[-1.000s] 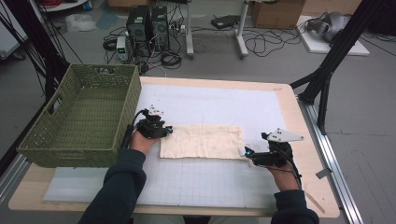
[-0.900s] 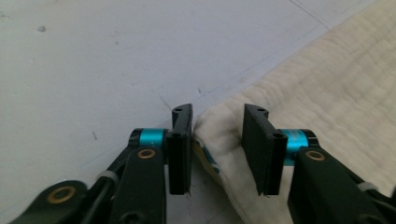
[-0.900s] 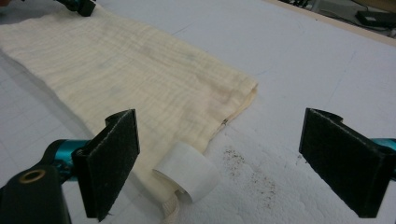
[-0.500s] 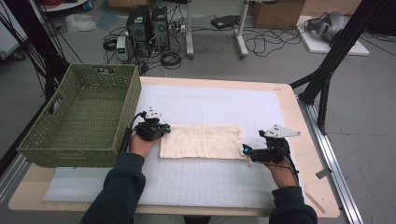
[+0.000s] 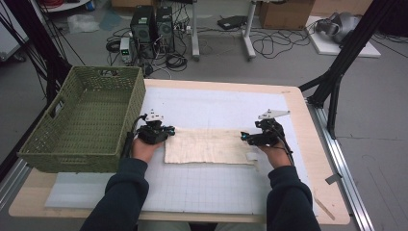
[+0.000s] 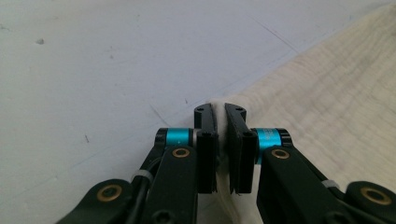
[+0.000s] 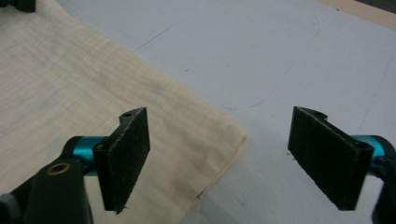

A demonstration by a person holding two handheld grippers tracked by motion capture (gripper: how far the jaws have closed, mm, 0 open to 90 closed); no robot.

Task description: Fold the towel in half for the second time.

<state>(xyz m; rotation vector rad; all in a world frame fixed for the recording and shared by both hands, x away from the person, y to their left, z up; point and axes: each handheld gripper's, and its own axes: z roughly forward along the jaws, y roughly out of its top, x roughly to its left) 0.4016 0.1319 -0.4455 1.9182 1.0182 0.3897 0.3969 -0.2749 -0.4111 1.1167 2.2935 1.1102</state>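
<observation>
A: Far left, green wicker basket on the desk, open side up, just beside the left hand. Probably waiting there for the finished fold.

B: Then the left hand-held gripper?

A: Clamped tight on the left edge of the cream cloth. In the left gripper view, jaws nearly together with a thin pinch of fabric standing up between the pads. Holding that end so as to lift it off the mat, by the look of it.

B: And the cloth itself?

A: Lying flat as a long rectangle on the white gridded mat, mid-desk, between the two hands. Already narrow, so likely folded at least once.

B: Right side?

A: Right hand-held gripper at the cloth's right edge, jaws wide apart and gripping nothing, though just closing in somewhat. In the right gripper view, one pad over the fabric near its corner, the other over bare mat. Straddling the corner, seemingly to match the left grip before both ends go up together.
</observation>
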